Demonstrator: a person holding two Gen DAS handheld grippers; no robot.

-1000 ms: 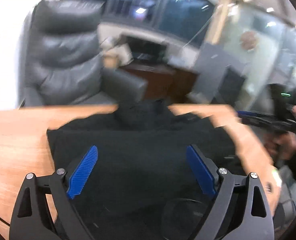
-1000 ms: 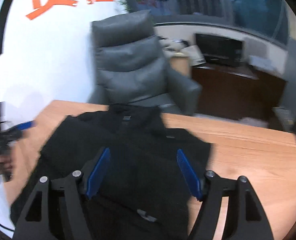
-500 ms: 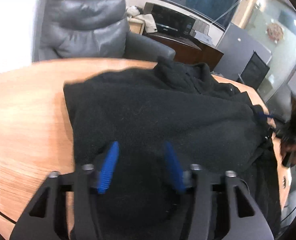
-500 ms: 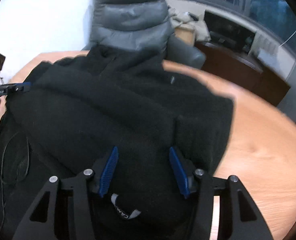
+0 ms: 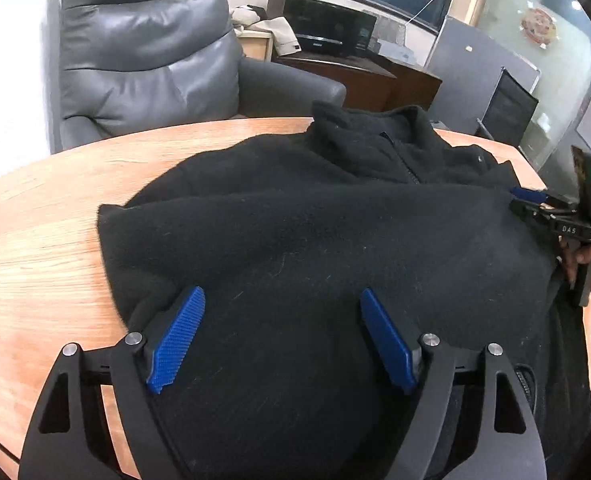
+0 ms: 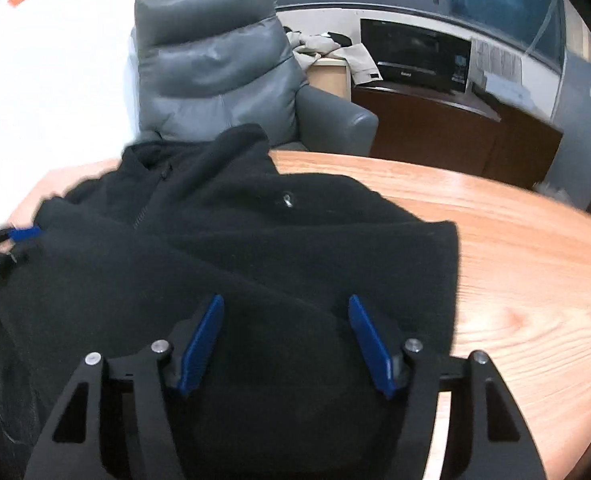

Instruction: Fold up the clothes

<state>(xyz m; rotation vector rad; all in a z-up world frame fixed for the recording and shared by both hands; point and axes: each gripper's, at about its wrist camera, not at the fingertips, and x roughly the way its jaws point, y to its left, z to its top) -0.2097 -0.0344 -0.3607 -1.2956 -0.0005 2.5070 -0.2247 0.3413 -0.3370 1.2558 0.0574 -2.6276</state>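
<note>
Black fleece jacket (image 5: 315,240) — lying on the wooden table (image 5: 35,248), lower part folded up over the body, collar and zip toward the grey armchair (image 5: 143,60). Left gripper (image 5: 281,336): jaws spread wide over the fleece, holding nothing. Right gripper (image 6: 285,340): likewise parted above the fabric, apparently empty — the dark cloth makes contact hard to judge.

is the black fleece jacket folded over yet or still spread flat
Folded over. In the left wrist view the black fleece jacket has a lower layer lying doubled across its body, below the collar. Both grippers stand open above it.
</note>
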